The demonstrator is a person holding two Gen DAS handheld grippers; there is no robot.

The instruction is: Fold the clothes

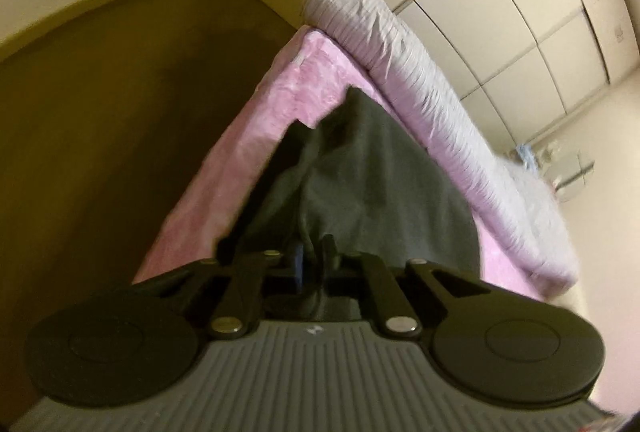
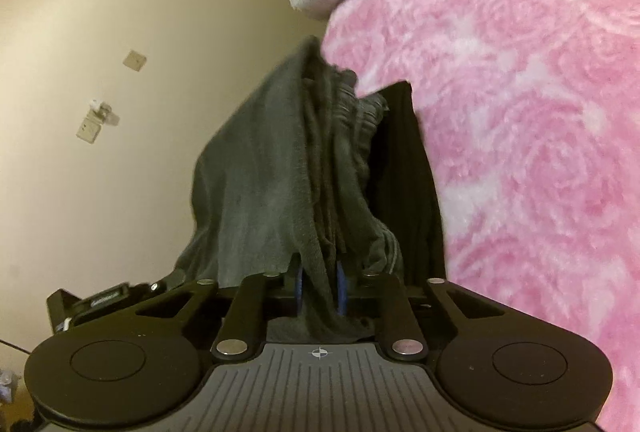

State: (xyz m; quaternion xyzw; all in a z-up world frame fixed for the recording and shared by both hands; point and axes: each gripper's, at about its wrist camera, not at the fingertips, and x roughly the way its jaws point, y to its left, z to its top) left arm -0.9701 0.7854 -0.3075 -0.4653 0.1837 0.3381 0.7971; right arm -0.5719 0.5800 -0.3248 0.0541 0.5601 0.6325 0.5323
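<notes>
Both grippers pinch the same dark cloth (image 2: 272,168), 1 edge each. The right gripper (image 2: 319,290) is nearly closed, with a thick bunch of cloth between its blue pads (image 2: 340,286). The left gripper (image 1: 312,264) is pinched tight on a thin bit. The cloth runs long, away from both grippers, over the pink blanket (image 2: 520,112). Beyond the cloth lies a gray pillow (image 1: 384,44).

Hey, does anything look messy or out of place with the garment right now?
The dark grey garment is bunched into crumpled pleats where the right gripper pinches it, not flat on the pink blanket.
</notes>
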